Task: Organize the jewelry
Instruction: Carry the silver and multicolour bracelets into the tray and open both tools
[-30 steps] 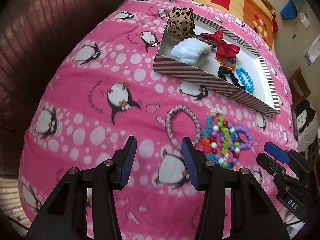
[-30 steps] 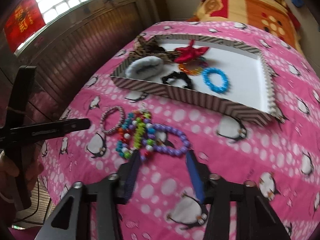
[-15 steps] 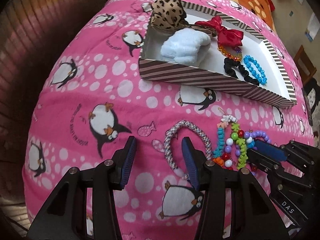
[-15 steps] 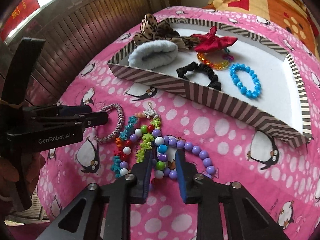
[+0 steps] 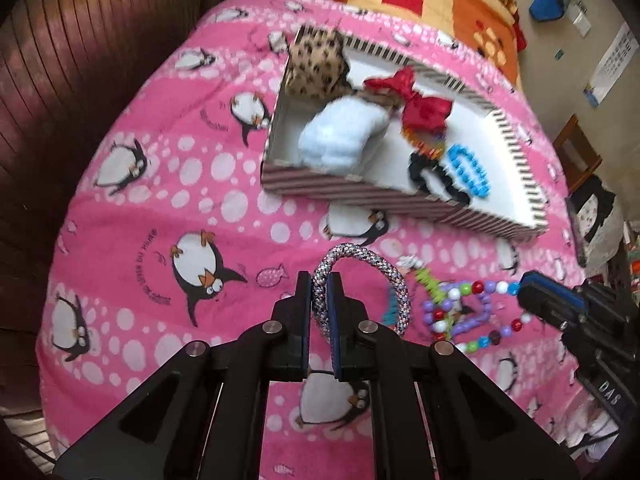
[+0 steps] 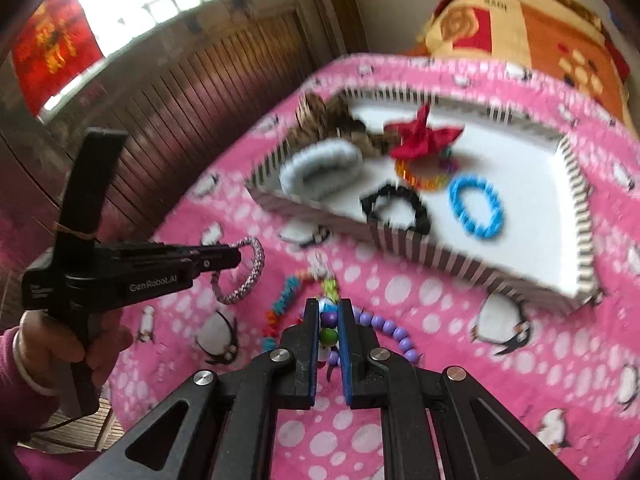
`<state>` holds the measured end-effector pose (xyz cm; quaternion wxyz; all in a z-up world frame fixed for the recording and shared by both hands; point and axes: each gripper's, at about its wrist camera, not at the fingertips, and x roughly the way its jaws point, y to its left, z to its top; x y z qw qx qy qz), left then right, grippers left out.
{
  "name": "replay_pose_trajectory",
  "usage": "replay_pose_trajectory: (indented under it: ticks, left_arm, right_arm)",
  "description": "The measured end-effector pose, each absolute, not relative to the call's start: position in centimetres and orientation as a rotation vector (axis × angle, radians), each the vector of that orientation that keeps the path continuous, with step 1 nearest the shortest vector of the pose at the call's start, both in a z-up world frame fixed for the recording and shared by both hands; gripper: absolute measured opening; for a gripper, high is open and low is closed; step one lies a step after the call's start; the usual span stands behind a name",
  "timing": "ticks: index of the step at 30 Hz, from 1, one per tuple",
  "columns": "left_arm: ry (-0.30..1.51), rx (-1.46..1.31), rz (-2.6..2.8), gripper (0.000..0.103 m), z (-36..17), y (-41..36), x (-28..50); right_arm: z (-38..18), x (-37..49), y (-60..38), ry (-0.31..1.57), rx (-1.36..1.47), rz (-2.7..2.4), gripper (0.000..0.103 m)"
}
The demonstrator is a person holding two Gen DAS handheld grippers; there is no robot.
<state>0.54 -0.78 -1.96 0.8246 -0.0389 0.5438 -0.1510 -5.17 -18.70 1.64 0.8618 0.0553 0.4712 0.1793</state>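
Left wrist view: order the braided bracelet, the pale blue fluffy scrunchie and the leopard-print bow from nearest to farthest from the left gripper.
1. Braided bracelet: pinched in the jaws of the left gripper.
2. Pale blue fluffy scrunchie: in the striped box, near its front wall.
3. Leopard-print bow: in the box's far left corner.

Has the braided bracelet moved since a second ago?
Yes. The braided bracelet is pinched in the left gripper, one side raised off the pink blanket.
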Motion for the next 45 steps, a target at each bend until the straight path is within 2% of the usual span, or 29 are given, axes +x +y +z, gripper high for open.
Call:
replay_pose_trajectory:
  ticks: [9, 20, 38, 45]
  left_arm:
    - [1.056, -0.04, -0.32, 0.006, 2.7, -2.4, 0.6]
    - [0.994, 0.04, -0.321, 0.006, 5.1, -6.1, 6.0]
    - [1.044, 0.092, -0.243, 0.006, 0.5, -10.7, 19.3]
    - [1.093, 0.095, -0.205, 0.006, -2.4, -11.1, 22.4]
  right_arm:
    - [5.9, -4.8, -22.9, 0.891, 0.111, 0.309, 0.008]
    - [6.3, -0.4, -27.2, 0.902, 0.096, 0.209, 0.008]
    - [2.4, 11.5, -28.4, 0.96, 0.116, 0.185, 0.008]
    - [-1.6, 15.3, -31.7, 1.023, 0.15, 0.089, 0.008]
